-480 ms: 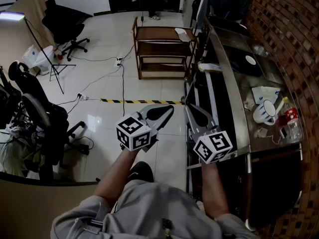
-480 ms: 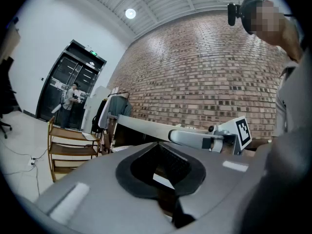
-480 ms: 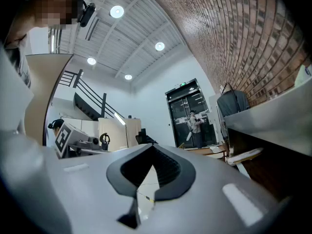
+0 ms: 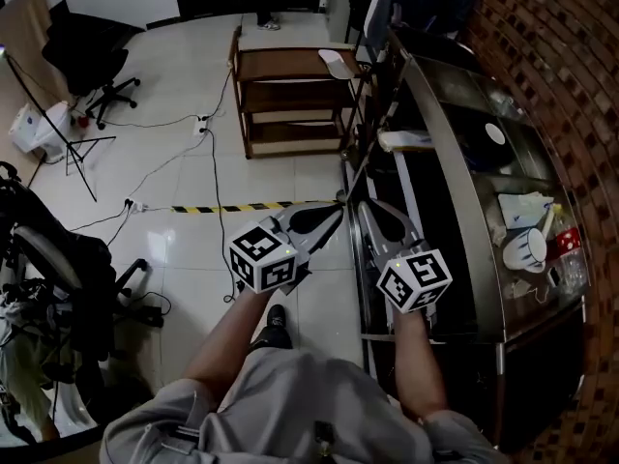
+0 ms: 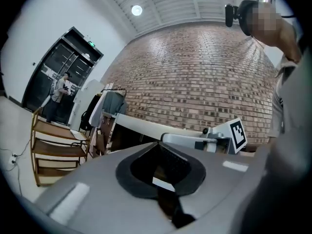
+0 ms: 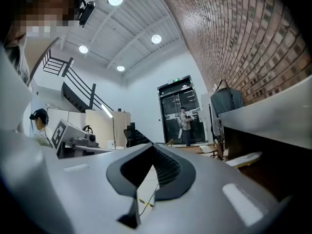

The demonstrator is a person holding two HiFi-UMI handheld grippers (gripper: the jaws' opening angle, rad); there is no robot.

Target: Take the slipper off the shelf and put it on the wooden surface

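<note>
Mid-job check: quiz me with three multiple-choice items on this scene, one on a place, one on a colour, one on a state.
1. Where does the wooden rack stand?
A) past the striped tape
B) hanging from the ceiling
C) behind the person

2. What colour is the flat item on the rack's top?
A) red
B) white
C) black

3. How is the right gripper?
A) wide open
B) clamped on an object
C) shut, empty

Answers:
1 A: the head view shows the rack beyond the tape line.
2 B: the item shows white against the brown wood.
3 C: in the right gripper view the jaws meet with nothing between them.
</note>
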